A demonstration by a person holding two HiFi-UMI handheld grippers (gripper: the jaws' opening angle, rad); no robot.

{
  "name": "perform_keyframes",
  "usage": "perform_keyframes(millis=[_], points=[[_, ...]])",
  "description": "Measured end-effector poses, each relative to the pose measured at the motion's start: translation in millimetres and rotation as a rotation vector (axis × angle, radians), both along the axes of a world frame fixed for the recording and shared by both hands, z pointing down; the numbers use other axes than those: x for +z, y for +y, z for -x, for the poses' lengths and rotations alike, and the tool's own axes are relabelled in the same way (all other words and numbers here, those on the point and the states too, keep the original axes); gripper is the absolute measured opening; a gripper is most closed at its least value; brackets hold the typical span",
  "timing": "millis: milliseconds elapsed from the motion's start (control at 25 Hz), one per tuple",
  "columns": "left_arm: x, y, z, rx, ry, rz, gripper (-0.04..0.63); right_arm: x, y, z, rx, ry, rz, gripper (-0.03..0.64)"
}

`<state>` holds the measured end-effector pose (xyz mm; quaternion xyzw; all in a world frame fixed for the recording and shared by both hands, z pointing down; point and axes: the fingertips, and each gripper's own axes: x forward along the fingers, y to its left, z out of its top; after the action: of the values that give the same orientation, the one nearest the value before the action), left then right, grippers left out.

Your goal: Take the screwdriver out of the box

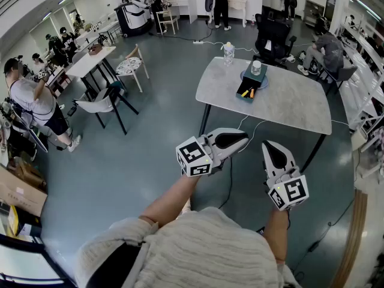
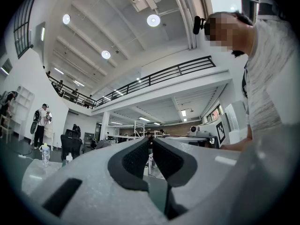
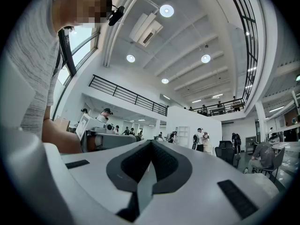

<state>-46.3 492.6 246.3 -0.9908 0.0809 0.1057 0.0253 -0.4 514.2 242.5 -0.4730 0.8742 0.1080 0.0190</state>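
A dark green box point(image 1: 250, 86) stands on the grey table point(image 1: 288, 104), well ahead of me. In it lies an orange and yellow screwdriver point(image 1: 248, 92). My left gripper point(image 1: 245, 138) is held in the air short of the table's near edge, pointing right, jaws shut and empty. My right gripper point(image 1: 268, 144) hangs just to its right, pointing towards the table, also shut with nothing in it. Both gripper views look up at the ceiling and balcony; the left gripper point(image 2: 151, 139) and the right gripper point(image 3: 151, 142) have their pads together there. Neither of those views has the box in it.
A clear bottle point(image 1: 228, 53) and a small jar point(image 1: 256, 68) stand on the table behind the box. A cable point(image 1: 231, 179) runs off the table to the floor. A black office chair point(image 1: 273, 38) is beyond it; white chairs point(image 1: 108, 104) and tables with people stand at left.
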Motion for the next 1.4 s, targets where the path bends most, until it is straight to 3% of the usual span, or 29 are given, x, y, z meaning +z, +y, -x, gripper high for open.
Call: perform_keyframes(millis=[400,720,840,1400], points=[[8.4,-9.5,-3.1,0.012,-0.015,0.005,0.038,2.7,-12.0,-0.7,0.000,0.000,-0.005,0.009],[16.2,-43.0,21.2,-0.013,-0.016,0.017,0.038,10.6,-42.3,28.2,-0.071,-0.019,0.026,0.011],[22.6,-66.8,32.9,-0.024,-0.027,0.022,0.038,19.6,-68.1,40.7,-0.049,0.029,0.039,0.011],[36.1,-220.9,153.1,-0.053,-0.016,0.049,0.038,35.0,-219.3,141.3,-0.017,0.124,0.059,0.012]])
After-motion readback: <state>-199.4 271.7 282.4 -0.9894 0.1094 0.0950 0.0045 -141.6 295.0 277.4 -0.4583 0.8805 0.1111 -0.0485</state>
